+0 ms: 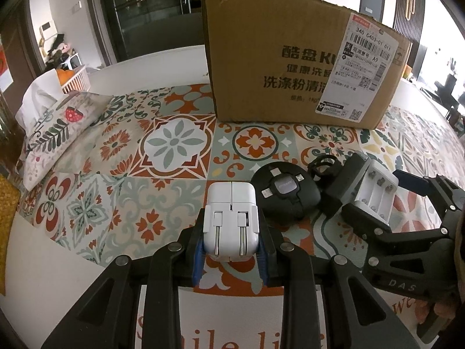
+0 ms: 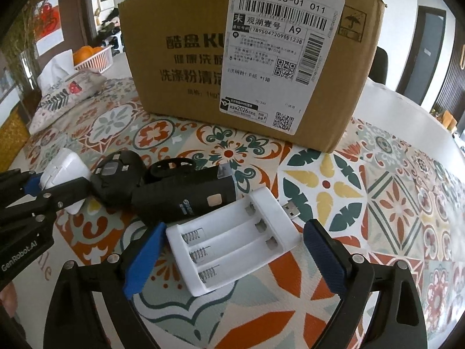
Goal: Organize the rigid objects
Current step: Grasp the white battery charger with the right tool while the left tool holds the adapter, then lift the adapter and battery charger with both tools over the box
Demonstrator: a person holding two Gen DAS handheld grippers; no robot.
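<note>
My left gripper is shut on a white plug adapter, prongs facing the camera, low over the patterned mat. The right wrist view shows that same gripper at the far left, clamping the adapter. My right gripper stands open around a white battery charger that lies flat on the mat; its blue pads sit close beside the charger without pressing it. A black round cable hub and a black bike light lie between the two grippers.
A large cardboard box stands upright just behind the objects. A floral tissue pouch lies at the far left, with a white basket of oranges behind it. The patterned mat covers a white table.
</note>
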